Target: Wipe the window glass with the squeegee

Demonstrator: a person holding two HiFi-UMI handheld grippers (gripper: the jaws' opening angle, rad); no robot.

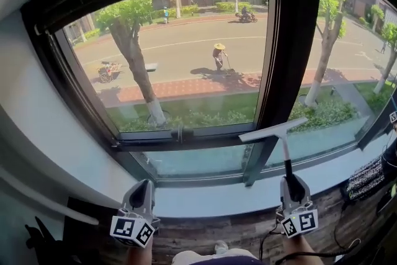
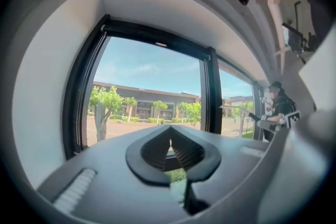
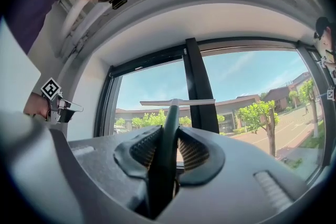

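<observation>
window glass: fills the upper and middle head view, 9 to 3 o'clock. Big pane on the left, a second pane on the right, and a low strip under each. A street and trees show through.
window frame: dark. Its upright runs from 1 o'clock down to 5 o'clock between the two panes.
sill: pale ledge at 6 o'clock, below the low glass strips.
squeegee: about 4 o'clock in the head view. The handle points up from the right gripper. The blade crosses the foot of the upright, over the lower edge of the panes, right end tilted higher. Can't tell if the blade touches the glass. In the right gripper view the squeegee stands at 12 o'clock from the jaws.
right gripper: 5 o'clock, over the sill. In its own view the right gripper has both jaws clamped on the dark squeegee handle.
left gripper: 7 o'clock, well apart from the squeegee. In its own view the left gripper has its jaw tips together with nothing between them.
marker cubes: one on the rear of each gripper, left and right.
</observation>
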